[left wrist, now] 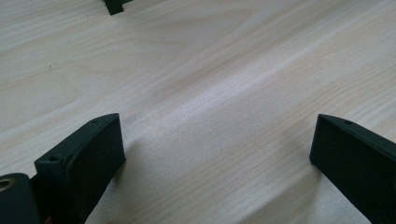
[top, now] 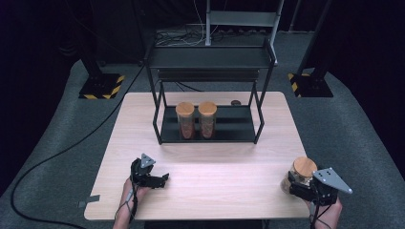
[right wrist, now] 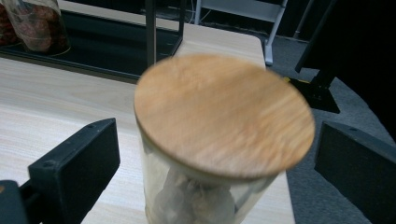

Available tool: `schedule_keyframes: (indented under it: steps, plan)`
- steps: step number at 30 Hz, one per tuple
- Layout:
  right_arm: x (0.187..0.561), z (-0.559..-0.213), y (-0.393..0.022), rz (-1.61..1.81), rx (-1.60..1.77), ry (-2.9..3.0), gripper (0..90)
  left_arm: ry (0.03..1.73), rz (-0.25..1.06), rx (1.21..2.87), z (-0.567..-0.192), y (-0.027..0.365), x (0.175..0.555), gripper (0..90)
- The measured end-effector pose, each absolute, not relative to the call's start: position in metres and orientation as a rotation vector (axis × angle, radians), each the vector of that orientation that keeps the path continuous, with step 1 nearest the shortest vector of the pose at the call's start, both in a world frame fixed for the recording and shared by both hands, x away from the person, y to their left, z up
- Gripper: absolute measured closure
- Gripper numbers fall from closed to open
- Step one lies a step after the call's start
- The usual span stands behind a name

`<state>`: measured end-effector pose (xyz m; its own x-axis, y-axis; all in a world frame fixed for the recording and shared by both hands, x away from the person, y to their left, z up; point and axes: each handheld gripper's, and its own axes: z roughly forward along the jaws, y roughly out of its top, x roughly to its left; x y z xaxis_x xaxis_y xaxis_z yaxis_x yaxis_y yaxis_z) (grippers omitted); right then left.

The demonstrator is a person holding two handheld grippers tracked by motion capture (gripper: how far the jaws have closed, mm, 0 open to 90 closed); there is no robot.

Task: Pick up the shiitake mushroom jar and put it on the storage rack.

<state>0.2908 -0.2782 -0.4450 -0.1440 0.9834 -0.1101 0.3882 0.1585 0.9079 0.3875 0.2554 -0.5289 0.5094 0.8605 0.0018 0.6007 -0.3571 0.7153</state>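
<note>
Standing at the table's [top: 200, 191] near right corner: a glass jar [right wrist: 196, 196] with a round wood lid [right wrist: 224, 114], between the wide-open jaws of the right gripper [right wrist: 217, 163], not squeezed. Resting low over bare wood at the near left: the left gripper [left wrist: 217, 158], also spread wide, holding nothing. Back on the black rack [top: 165, 138]: two more jars [top: 185, 119].

Left gripper [top: 165, 178]: black body, grey three-cornered top plate, black cable trailing past the wrist | Right gripper [top: 292, 183]: black, larger grey triangular plate with small holes, black cable | Jaws: flat matte-black blocks, small screw holes near the tips
</note>
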Motion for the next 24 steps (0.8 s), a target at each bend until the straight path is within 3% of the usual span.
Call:
schedule_keyframes:
  steps: [9,24]
  plan:
    - [0.288,-0.477,-0.277,1.018,1.335,1.622,0.0,1.189,0.503,2.088,-0.529,0.255,0.387,2.4]
    - [0.296,-0.496,-0.274,1.059,1.295,1.584,0.0,1.189,0.503,2.087,-0.529,0.255,0.387,2.4]
